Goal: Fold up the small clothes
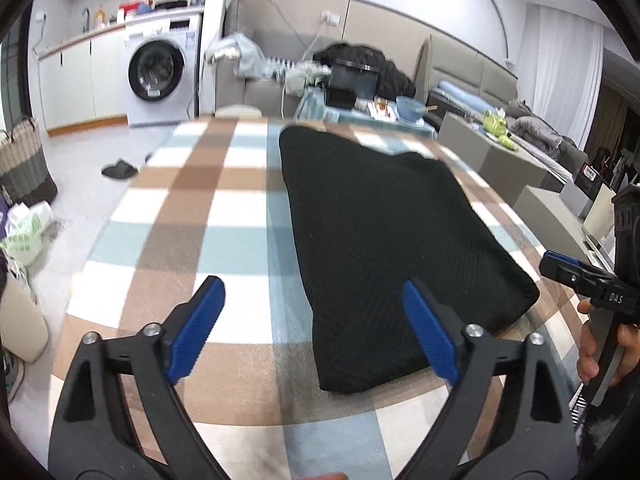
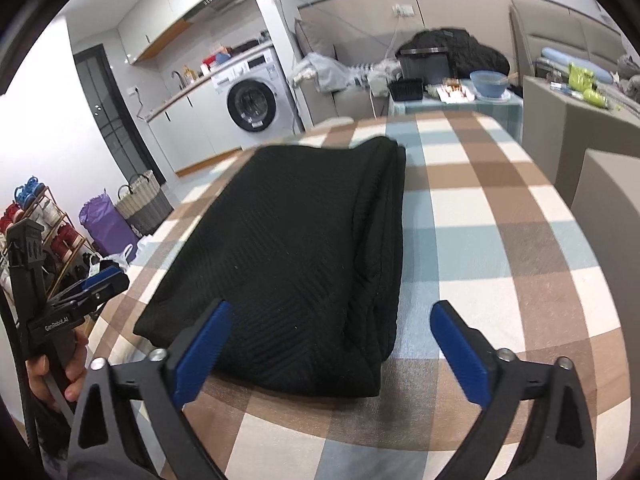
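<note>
Although the black garment (image 1: 396,232) already lies as a long folded strip on the checked bench (image 1: 208,208), the left wrist view suggests one more fold is likely due. Here the left gripper (image 1: 312,320) hangs just short of the strip's near end, jaws spread wide and holding nothing; its right pad overlaps the cloth's left edge in the picture, though I cannot tell whether it touches. The right gripper (image 1: 576,276) shows at the frame's right edge, beside the strip's near right corner.

In the right wrist view, the right gripper (image 2: 332,336) is likewise released and empty, its jaws straddling the near right corner of the black garment (image 2: 304,240), where the stacked layers show along the right edge. The left gripper (image 2: 100,280) sits at the far left, off the cloth's near left corner.

To do the next fold well, I judge each gripper should pinch every layer at its own near corner, not just the top one. Both should lift together and level, carry the near end toward the far end, and lay it down with edges aligned. Uneven lifting would likely skew the stack or let the lower layers slide apart.
</note>
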Demonstrator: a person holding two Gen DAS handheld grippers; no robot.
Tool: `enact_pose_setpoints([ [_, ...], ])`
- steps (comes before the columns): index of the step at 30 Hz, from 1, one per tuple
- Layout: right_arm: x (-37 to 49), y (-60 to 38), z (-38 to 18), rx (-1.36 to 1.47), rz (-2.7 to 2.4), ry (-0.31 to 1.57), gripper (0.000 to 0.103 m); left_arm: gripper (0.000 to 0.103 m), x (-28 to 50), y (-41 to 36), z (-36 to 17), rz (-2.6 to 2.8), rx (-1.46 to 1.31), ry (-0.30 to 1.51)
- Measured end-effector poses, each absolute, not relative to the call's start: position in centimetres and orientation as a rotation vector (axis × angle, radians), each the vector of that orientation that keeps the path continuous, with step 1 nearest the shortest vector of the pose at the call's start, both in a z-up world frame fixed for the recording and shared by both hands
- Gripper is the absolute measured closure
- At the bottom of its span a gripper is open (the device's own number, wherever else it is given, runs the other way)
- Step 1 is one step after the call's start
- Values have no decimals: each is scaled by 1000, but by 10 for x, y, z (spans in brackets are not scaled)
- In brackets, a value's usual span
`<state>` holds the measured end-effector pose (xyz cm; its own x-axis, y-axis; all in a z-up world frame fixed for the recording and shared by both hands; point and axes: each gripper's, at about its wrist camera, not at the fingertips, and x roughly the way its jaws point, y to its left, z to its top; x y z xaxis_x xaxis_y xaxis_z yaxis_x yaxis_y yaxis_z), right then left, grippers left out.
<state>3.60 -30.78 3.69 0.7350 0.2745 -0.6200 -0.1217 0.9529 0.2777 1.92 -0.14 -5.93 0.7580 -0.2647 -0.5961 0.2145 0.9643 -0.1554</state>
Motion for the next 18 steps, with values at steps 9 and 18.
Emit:
enact_pose_setpoints([
  [9, 5, -303, 48, 184, 267, 559, 0, 1, -10, 3, -50, -240, -43, 542],
  [18, -15, -297, 38, 217, 331, 520, 0, 1, -25, 3, -62, -254, -59, 538],
])
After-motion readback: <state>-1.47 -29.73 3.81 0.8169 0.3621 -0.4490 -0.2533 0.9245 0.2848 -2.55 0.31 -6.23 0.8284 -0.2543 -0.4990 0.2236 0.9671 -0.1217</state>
